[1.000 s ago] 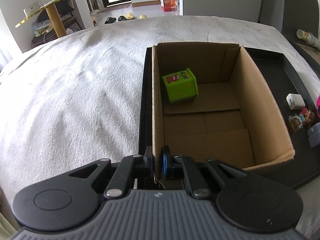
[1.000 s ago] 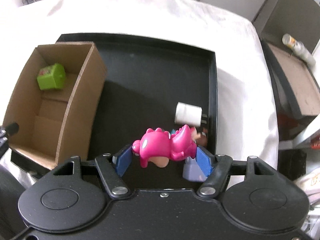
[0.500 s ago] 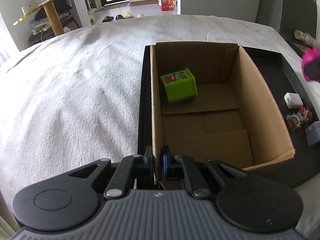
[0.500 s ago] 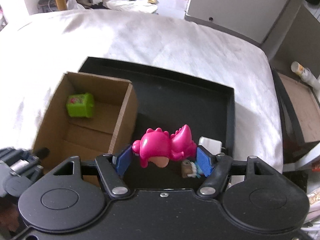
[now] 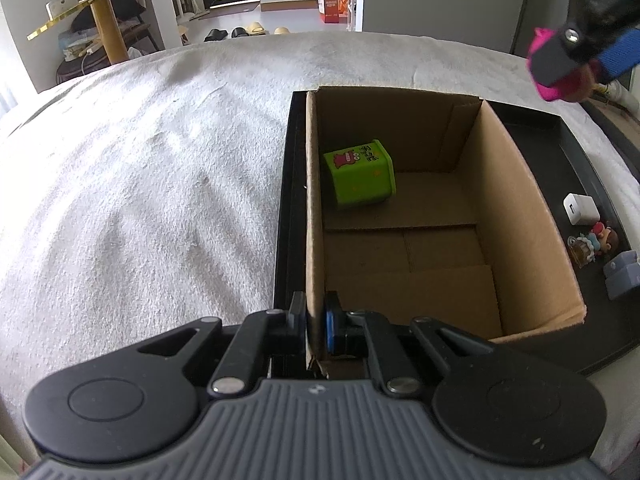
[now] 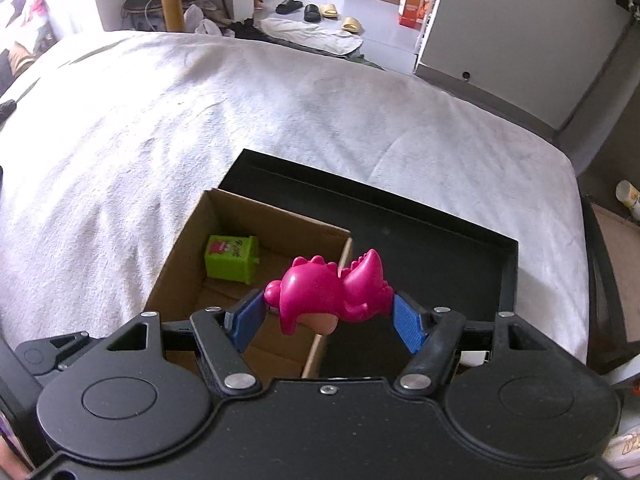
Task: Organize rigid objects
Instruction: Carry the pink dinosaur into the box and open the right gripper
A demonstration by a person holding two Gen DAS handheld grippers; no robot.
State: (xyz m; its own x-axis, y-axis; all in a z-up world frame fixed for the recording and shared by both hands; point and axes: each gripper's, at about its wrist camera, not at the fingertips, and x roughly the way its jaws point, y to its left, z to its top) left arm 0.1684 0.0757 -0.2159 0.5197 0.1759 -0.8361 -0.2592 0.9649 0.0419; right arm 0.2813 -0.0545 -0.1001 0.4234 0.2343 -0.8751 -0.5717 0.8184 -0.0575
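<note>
Plastic, glossy and bright pink, the toy dinosaur (image 6: 328, 294) has a spiky back and a pale belly. It hangs over the right wall of the cardboard box (image 6: 176, 268), clamped between the blue pads of the right gripper (image 6: 329, 318). The left gripper (image 5: 315, 326) is pinched tight on the box's near left wall. The box stands in a black tray (image 6: 440, 248) and holds a green cube (image 6: 230, 258). The dinosaur's long axis runs across the jaws, snout left, tail right.
</note>
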